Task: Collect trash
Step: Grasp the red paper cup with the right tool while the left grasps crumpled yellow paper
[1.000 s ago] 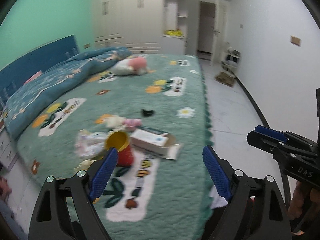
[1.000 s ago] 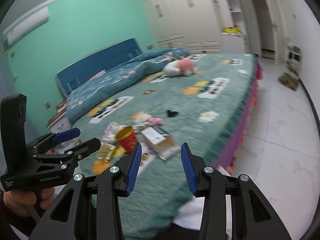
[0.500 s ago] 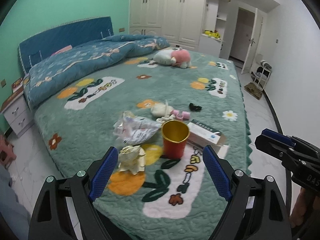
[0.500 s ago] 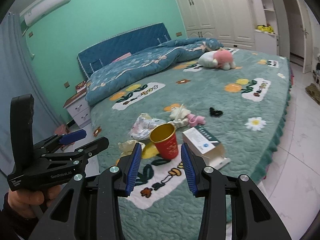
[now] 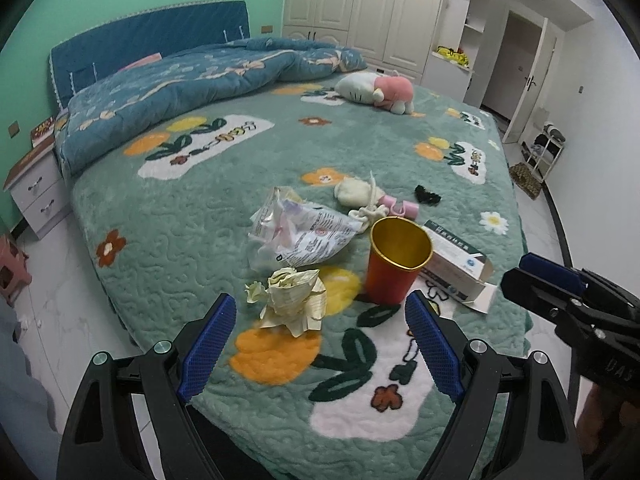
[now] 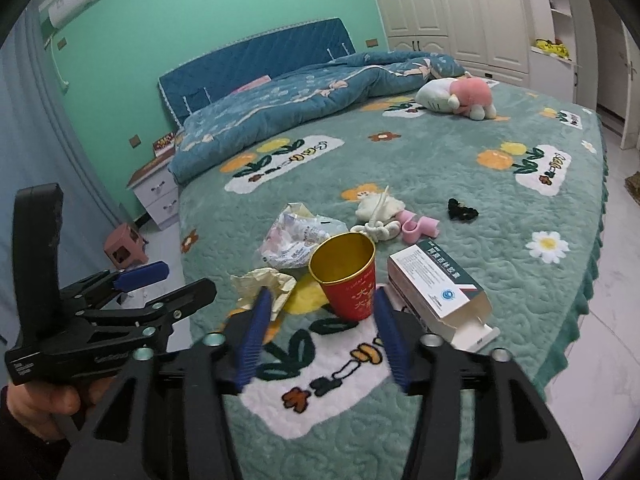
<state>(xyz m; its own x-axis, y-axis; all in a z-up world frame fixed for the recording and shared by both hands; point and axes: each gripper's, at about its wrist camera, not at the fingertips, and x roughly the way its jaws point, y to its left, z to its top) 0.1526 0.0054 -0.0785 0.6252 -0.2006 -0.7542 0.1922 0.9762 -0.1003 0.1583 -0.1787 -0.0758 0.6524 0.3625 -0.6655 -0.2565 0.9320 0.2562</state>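
Note:
Trash lies near the foot of the bed: a crumpled yellow paper (image 5: 292, 300) (image 6: 264, 282), a crinkled plastic wrapper (image 5: 296, 236) (image 6: 296, 240), an upright red paper cup (image 5: 394, 266) (image 6: 348, 280) and an open white carton (image 5: 456, 268) (image 6: 436, 288). My left gripper (image 5: 320, 344) is open and empty, hovering short of the paper and cup. My right gripper (image 6: 320, 340) is open and empty, just before the cup. Each gripper shows in the other's view, the right (image 5: 560, 292) and the left (image 6: 152, 284).
A cream sock with string (image 5: 360, 196), pink clips (image 5: 402, 208) and a black hair tie (image 5: 427, 196) lie beyond the trash. A plush toy (image 5: 376, 88) and a blue duvet (image 5: 208, 80) lie farther up. A nightstand (image 5: 36, 188) and pink stool (image 6: 124, 246) stand left.
Both views have swung left and closed in on the trash pile. The right gripper's jaws have opened wider. The trash has not moved.

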